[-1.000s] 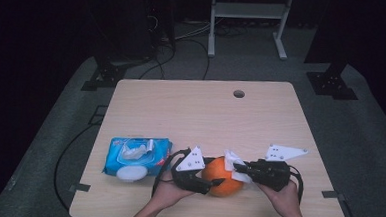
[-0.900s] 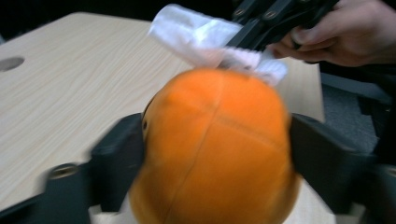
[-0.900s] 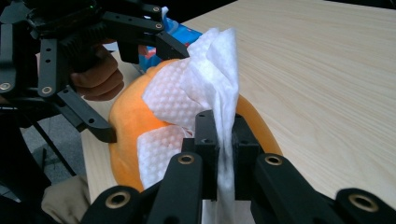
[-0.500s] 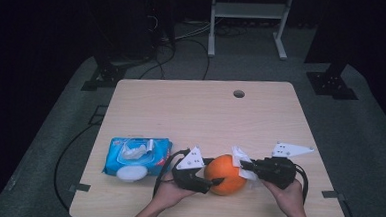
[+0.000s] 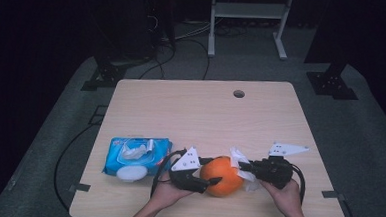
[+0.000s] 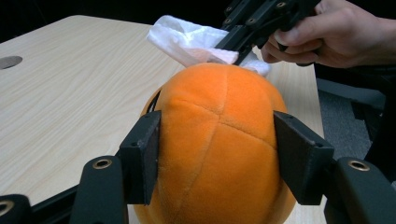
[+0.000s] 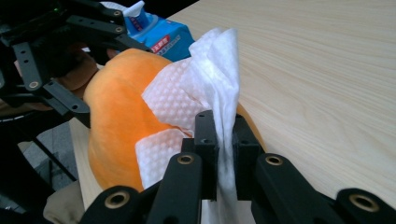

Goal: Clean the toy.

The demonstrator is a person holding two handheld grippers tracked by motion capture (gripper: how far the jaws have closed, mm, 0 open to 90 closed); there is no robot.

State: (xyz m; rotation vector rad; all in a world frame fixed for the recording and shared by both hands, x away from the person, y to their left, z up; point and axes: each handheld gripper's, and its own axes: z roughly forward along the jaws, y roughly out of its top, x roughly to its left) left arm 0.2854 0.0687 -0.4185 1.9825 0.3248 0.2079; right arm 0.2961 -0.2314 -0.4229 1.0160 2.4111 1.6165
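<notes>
The left gripper (image 6: pixel 212 154) has just been closing and its pads now press both sides of the orange plush ball (image 6: pixel 219 140), holding it steady low in the middle of the high view, near the worktop's (image 5: pixel 190 113) front edge. The right gripper (image 7: pixel 223 140) is clamped tight on a white wipe (image 7: pixel 205 93), draped against the ball's right side. The step in hand looks like wiping the ball. Next, the wipe likely needs dragging across the fabric while the left grip stays firm. The ball is fuzzy, seamed into panels, and dents slightly. A blue wipe pack (image 5: pixel 136 155) lies at lower left.
</notes>
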